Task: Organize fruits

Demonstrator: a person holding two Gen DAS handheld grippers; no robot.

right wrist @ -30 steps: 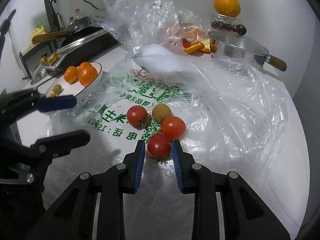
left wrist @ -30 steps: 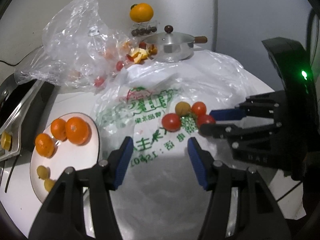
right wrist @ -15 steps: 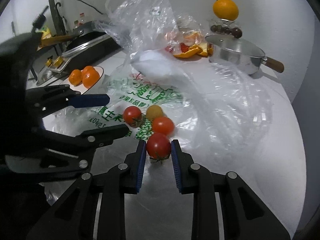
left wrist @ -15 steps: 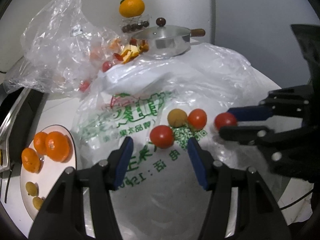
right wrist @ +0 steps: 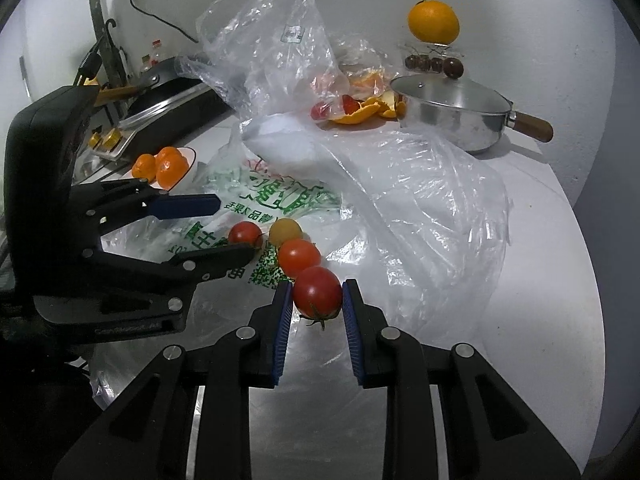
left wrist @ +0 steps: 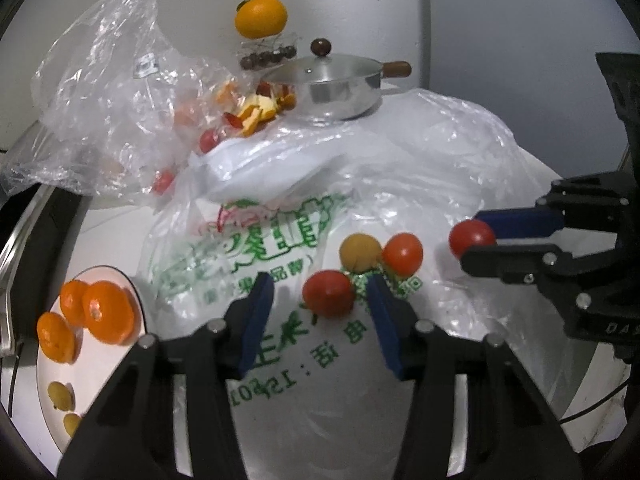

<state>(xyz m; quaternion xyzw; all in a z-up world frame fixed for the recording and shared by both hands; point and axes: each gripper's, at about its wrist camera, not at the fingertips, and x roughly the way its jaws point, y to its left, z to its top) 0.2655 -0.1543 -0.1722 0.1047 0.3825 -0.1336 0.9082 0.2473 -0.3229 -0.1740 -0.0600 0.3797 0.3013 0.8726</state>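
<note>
red tomato (right wrist: 317,291) sits pinched in my right tongs (right wrist: 314,305). my left tongs (left wrist: 318,305) gape wide around another tomato (left wrist: 329,293) on the bag (left wrist: 280,248); plate (left wrist: 136,304) at 9 o'clock.

Both tools are black plastic. The left gripper (left wrist: 320,316) has two long black fingers with blue pads (left wrist: 256,320) on the inside. Round silver screws (left wrist: 423,325) sit on the joints. The right gripper (right wrist: 314,306) looks the same, with ridged blue pads (right wrist: 282,320) and pale raised letters on its body.
</note>
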